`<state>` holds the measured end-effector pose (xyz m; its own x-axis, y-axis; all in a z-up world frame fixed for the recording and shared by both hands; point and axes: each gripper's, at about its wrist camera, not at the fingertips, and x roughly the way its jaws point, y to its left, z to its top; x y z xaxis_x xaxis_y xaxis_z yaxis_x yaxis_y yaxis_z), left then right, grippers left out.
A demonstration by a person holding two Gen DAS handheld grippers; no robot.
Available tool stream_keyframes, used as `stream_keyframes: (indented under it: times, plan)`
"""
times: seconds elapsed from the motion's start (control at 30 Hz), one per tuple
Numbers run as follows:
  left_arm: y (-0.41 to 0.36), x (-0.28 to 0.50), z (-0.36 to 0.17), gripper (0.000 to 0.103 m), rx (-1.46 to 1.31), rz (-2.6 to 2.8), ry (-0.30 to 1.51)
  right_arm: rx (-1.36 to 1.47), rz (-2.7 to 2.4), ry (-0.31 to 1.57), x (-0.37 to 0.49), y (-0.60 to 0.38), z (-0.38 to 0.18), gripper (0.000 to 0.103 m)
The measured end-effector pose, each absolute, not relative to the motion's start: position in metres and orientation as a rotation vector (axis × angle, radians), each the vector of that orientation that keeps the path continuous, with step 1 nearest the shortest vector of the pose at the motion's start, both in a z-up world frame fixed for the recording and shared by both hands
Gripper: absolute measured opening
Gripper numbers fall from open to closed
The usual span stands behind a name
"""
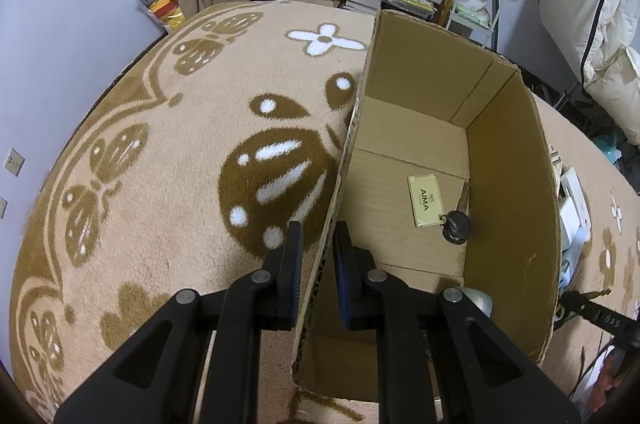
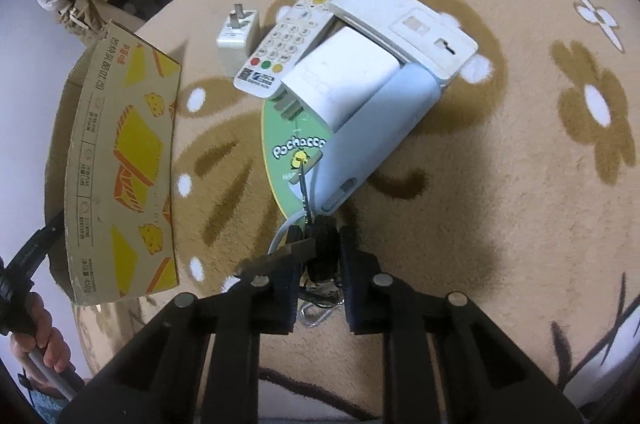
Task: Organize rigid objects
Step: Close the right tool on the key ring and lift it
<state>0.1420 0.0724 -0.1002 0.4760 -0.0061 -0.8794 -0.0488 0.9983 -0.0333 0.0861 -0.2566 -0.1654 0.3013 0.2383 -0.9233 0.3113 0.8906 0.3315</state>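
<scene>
Left gripper (image 1: 316, 256) straddles the box (image 1: 508, 184) wall, fingers not quite touching, likely to steady it; right gripper (image 2: 318, 252) nips a black key fob (image 2: 323, 248) beside the pile (image 2: 360, 64), likely boxward; a key (image 1: 454, 220) lies inside.

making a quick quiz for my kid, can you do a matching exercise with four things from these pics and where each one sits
Things:
1. key with gold tag
2. left gripper
3. remote control
4. white plug adapter

Places:
A. astride the cardboard box wall
B. alone on the rug, left of the pile
C. on the box floor
D. in the pile, under a white charger block

Pairs: 1-C, 2-A, 3-D, 4-B
</scene>
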Motion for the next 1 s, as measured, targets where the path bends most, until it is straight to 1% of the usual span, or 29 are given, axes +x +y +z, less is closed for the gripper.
stream_keyframes:
  times: [0.23,0.37,0.57,0.67,0.9,0.93,1.0]
  plan:
    - [0.071,0.142,-0.101,0.015,-0.049,0.029,1.073,0.57,-0.07,1.327,0.082,-0.269,-0.174,0.019]
    - [0.071,0.142,-0.101,0.015,-0.047,0.028,1.073,0.544,-0.096,1.362,0.083,-0.268,-0.177,0.02]
    - [0.07,0.143,-0.101,0.013,-0.042,0.028,1.075,0.578,-0.133,1.332,0.078,-0.275,-0.173,0.02]
    - [0.069,0.144,-0.101,0.013,-0.041,0.029,1.075,0.55,-0.145,1.308,0.073,-0.281,-0.166,0.009]
    - [0.069,0.144,-0.101,0.013,-0.042,0.028,1.075,0.425,-0.11,1.236,0.078,-0.264,-0.15,0.005]
    - [0.069,0.144,-0.101,0.013,-0.045,0.028,1.076,0.41,-0.11,1.229,0.078,-0.261,-0.148,0.003]
    - [0.069,0.144,-0.101,0.013,-0.046,0.029,1.077,0.385,-0.11,1.208,0.078,-0.257,-0.142,0.003]
